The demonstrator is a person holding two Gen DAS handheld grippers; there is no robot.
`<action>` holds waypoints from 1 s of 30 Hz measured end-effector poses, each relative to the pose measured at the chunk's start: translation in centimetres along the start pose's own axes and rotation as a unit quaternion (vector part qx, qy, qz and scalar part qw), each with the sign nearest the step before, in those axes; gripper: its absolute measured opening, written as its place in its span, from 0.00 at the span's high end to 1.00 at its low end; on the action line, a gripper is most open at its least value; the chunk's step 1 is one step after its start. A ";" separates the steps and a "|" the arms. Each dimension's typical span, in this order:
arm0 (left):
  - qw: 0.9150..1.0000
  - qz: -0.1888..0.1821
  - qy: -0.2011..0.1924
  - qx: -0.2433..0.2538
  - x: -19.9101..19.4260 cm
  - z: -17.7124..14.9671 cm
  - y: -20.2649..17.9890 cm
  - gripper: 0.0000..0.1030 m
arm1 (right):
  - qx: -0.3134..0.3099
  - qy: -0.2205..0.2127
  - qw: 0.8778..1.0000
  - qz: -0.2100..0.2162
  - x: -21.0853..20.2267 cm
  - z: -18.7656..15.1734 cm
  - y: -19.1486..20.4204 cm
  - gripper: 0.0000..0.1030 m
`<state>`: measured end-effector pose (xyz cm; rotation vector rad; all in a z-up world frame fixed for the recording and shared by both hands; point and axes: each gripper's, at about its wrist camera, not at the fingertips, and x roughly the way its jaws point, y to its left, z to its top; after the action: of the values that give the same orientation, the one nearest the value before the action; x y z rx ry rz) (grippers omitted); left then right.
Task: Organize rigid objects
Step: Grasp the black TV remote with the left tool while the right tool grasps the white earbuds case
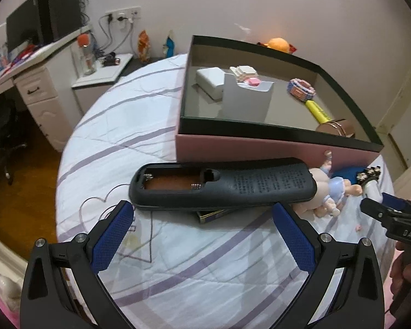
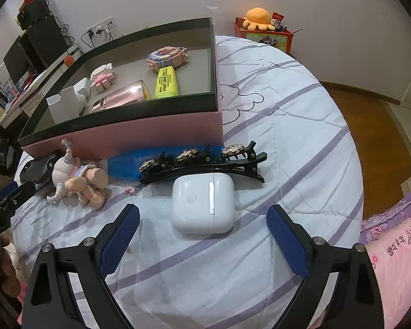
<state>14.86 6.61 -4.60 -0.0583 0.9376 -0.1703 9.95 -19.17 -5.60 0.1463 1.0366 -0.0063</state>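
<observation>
Two wide-open grippers over a striped white quilt [image 2: 287, 104], beside a pink, black-rimmed cardboard box [image 2: 150, 134].

The left gripper [image 1: 202, 219] gapes empty before a black plastic remote [image 1: 222, 185] lying back-up; the right gripper [image 2: 202, 219], holding nothing, straddles a white rounded earbud case [image 2: 202, 203] lying below a black jewelled hair clip [image 2: 205, 164].

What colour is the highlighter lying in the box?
Fluorescent yellow with black lettering: the highlighter shows best in the right wrist view, inside the box.

Hidden and cut-off things
The remote [image 1: 222, 186] covers most of a small dark box [image 1: 213, 215]; the blue object [image 2: 123, 166] lies partly behind the hair clip [image 2: 205, 164].
</observation>
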 end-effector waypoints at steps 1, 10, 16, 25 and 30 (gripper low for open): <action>1.000 -0.005 -0.002 0.001 0.0 0.1 0.2 0.00 | 0.000 -0.001 1.000 0.000 0.0 0.0 0.0 0.09; 0.995 0.004 -0.027 0.096 -0.1 1.7 0.5 0.00 | 0.002 -0.006 1.000 -0.006 0.0 0.1 -0.1 0.20; 0.985 -0.038 -0.038 0.165 0.5 2.6 0.4 0.00 | -0.004 -0.004 1.000 -0.016 0.2 0.2 0.6 0.20; 0.965 -0.129 -0.013 0.230 1.7 1.5 -0.5 0.05 | 0.002 -0.002 0.999 -0.037 0.4 0.3 1.0 0.20; 0.962 -0.097 -0.010 0.255 2.2 0.7 -1.3 0.11 | 0.002 -0.001 0.999 -0.045 0.4 0.4 1.4 0.20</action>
<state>16.53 4.90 -5.79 0.3260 0.8435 -0.5869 10.58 -17.82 -5.62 0.1032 1.0398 -0.0897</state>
